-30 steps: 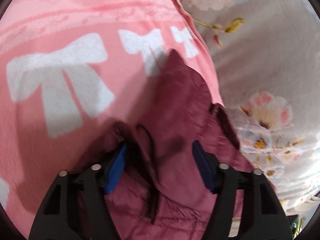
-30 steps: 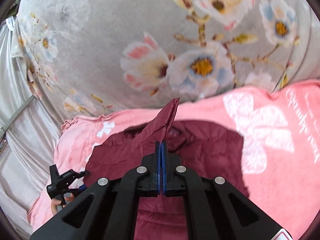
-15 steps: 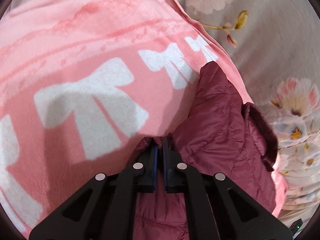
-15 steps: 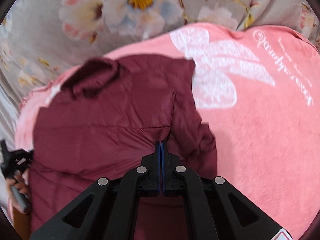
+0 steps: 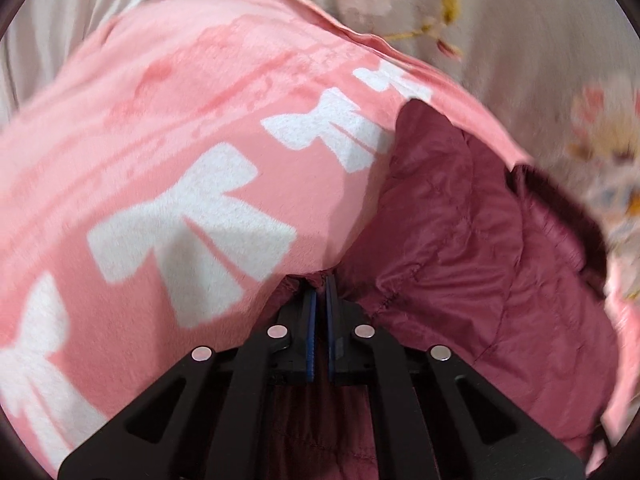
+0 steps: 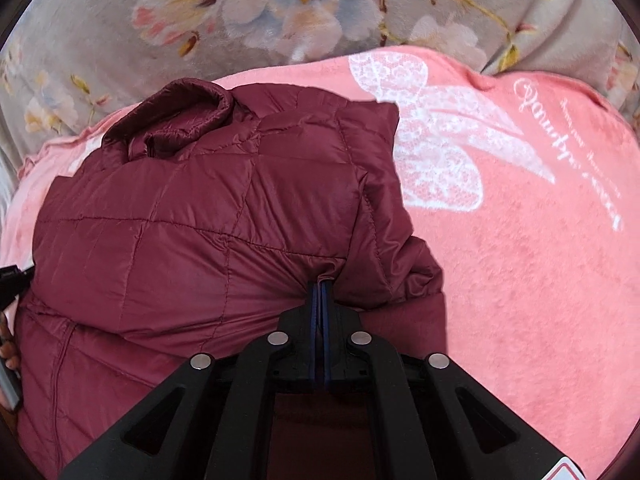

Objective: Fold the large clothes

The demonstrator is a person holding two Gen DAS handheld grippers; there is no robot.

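A maroon quilted puffer jacket (image 6: 200,208) lies on a pink blanket (image 6: 520,260), its collar (image 6: 180,116) rolled up at the far left. My right gripper (image 6: 321,284) sits low on the jacket's near right side. Its jaws are opening a little, and a pinch of maroon fabric still bunches between the pads. In the left wrist view the jacket (image 5: 460,240) fills the right half. My left gripper (image 5: 320,284) is shut on a fold of its edge where it meets the pink blanket (image 5: 180,120).
A grey floral bedspread (image 6: 280,12) lies beyond the blanket and shows in the left wrist view as well (image 5: 560,40). A person's hand (image 6: 8,344) holding the other tool shows at the left edge of the right wrist view. White bows pattern the blanket.
My left gripper closed on the jacket's edge, then rolled and shifted with it. My right gripper came down with the raised fabric, laying it flat over the jacket; its pads have parted slightly.
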